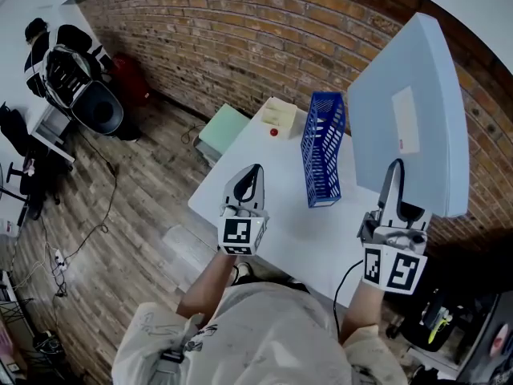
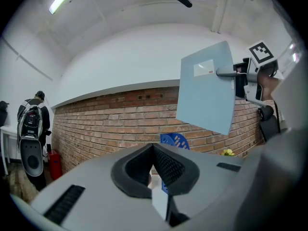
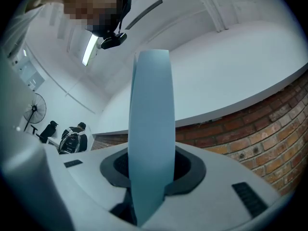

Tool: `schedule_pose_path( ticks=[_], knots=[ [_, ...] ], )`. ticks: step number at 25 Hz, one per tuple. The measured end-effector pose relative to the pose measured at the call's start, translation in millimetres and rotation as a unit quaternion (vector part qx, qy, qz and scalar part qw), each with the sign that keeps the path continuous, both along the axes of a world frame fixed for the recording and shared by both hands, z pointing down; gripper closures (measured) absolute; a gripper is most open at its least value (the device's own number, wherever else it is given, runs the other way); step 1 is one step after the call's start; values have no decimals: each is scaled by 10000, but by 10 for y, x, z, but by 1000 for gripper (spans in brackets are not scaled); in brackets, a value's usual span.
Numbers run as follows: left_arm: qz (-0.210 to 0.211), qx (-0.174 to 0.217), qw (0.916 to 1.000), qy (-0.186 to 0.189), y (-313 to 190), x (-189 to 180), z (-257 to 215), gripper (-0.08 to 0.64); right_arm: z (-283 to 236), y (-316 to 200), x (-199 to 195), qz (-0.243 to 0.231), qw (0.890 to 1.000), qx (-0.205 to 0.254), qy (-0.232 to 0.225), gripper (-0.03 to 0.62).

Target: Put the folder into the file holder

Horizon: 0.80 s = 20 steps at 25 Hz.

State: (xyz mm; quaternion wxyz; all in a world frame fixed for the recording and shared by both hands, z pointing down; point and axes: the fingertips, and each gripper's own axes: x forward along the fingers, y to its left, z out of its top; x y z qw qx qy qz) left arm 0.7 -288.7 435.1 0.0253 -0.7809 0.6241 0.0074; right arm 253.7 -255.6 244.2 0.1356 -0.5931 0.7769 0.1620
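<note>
A large pale blue folder [image 1: 409,111] with a white label is held upright in the air above the right side of the white table [image 1: 272,215]. My right gripper [image 1: 394,168] is shut on its lower edge. The right gripper view shows the folder [image 3: 151,105] edge-on between the pads. The blue mesh file holder [image 1: 323,151] stands on the table, left of the folder and below it. My left gripper [image 1: 252,172] hovers over the table's left part, shut with nothing in it. In the left gripper view the folder [image 2: 207,93] hangs above the file holder [image 2: 174,141].
A pale green box [image 1: 223,128] and a cream box [image 1: 278,115] lie at the table's far end, with a small red object [image 1: 274,132] beside them. A brick wall [image 1: 240,30] runs behind. A backpack on a chair [image 1: 72,79] and cables lie on the wood floor at left.
</note>
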Motion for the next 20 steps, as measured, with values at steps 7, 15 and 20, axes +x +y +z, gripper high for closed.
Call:
schedule_pose_path(
  ticks=[7,15,20],
  knots=[
    [-169,-48,9998,12,61,-142,43,551,233,-115,-227,-295,9992,-282,-2,449],
    [-347,-196,9992,-53,69,-290,148,551,705,-413,-392,-397,9966,-725,-4,449],
    [-486,-292,9984,-48,110,-386,198,551,954,-545,-455,-418,9949,-917,48,449]
  ],
)
